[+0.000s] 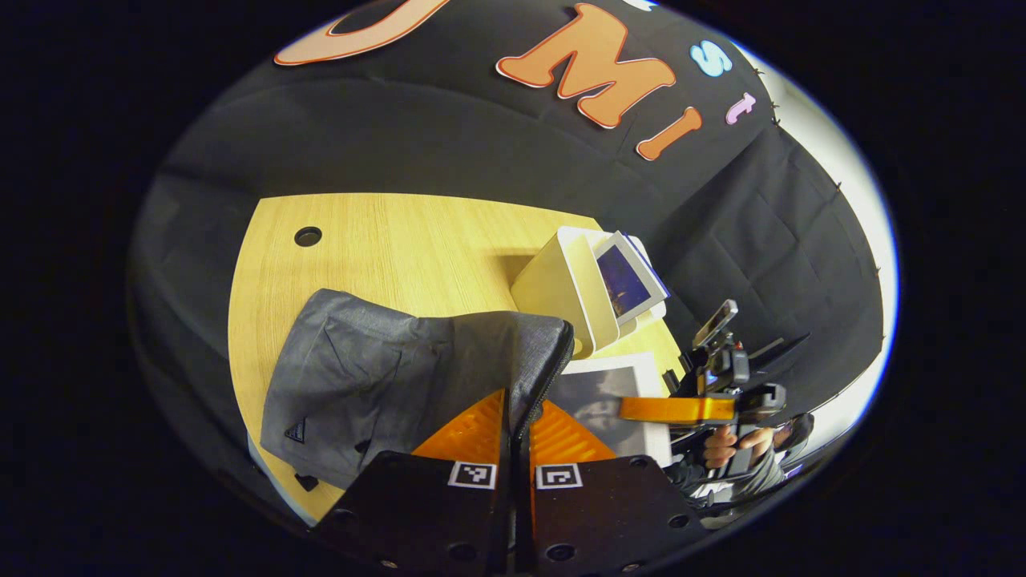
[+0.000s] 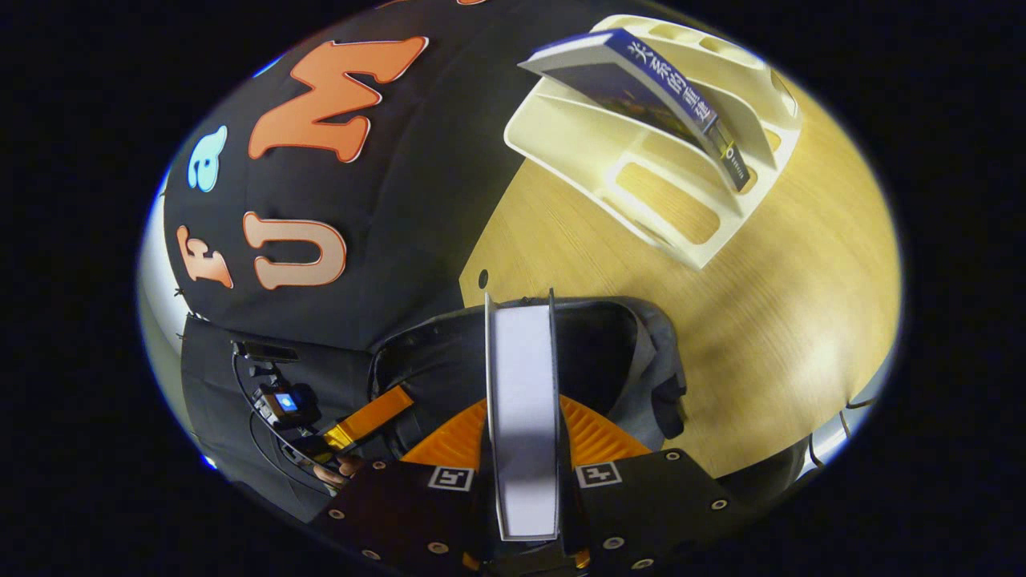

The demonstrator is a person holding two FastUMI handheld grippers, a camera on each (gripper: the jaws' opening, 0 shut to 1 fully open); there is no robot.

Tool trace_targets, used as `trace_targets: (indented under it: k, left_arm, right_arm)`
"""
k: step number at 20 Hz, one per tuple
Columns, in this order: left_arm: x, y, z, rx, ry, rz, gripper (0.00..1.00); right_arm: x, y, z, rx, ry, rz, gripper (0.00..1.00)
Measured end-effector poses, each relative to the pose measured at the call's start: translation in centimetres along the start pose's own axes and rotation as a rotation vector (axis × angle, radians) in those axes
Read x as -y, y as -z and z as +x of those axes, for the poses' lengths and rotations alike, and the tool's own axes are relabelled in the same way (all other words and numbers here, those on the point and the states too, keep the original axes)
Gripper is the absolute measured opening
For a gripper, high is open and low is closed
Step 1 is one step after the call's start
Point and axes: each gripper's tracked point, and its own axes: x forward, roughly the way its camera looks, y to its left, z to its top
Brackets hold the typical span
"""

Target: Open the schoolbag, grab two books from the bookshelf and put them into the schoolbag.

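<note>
The grey schoolbag lies on the wooden table. My left gripper is shut on the zippered rim of its opening and holds that rim up. A grey-covered book hangs beside the opening, gripped by my right gripper. In the right gripper view that book stands edge-on between the fingers of the right gripper, its far end over the bag's dark open mouth. The left gripper shows at the mouth's left rim. A blue book leans in the white bookshelf.
The white bookshelf stands at the table's far right, just behind the bag, with the blue book in it. A hand holds the right gripper. A round cable hole is at the table's far left. Black cloth walls surround the table.
</note>
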Motion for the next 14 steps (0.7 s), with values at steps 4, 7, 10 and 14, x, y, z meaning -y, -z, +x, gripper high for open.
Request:
trace_targets:
  k: [4,7,10,14]
  left_arm:
    - [0.1,0.1,0.2,0.015,0.000,-0.021,0.04]
    - [0.3,0.2,0.3,0.014,-0.001,-0.026,0.04]
    - [0.6,0.2,0.5,0.016,-0.005,-0.034,0.04]
    - [0.7,0.0,0.6,0.021,-0.010,-0.046,0.04]
  right_arm:
    - [0.1,1.6,5.1,-0.013,-0.032,0.020,0.32]
    - [-0.1,1.8,7.9,0.016,-0.047,0.026,0.32]
    - [0.1,2.0,10.1,0.049,-0.048,0.034,0.32]
    - [0.6,3.0,12.7,0.051,-0.014,0.033,0.34]
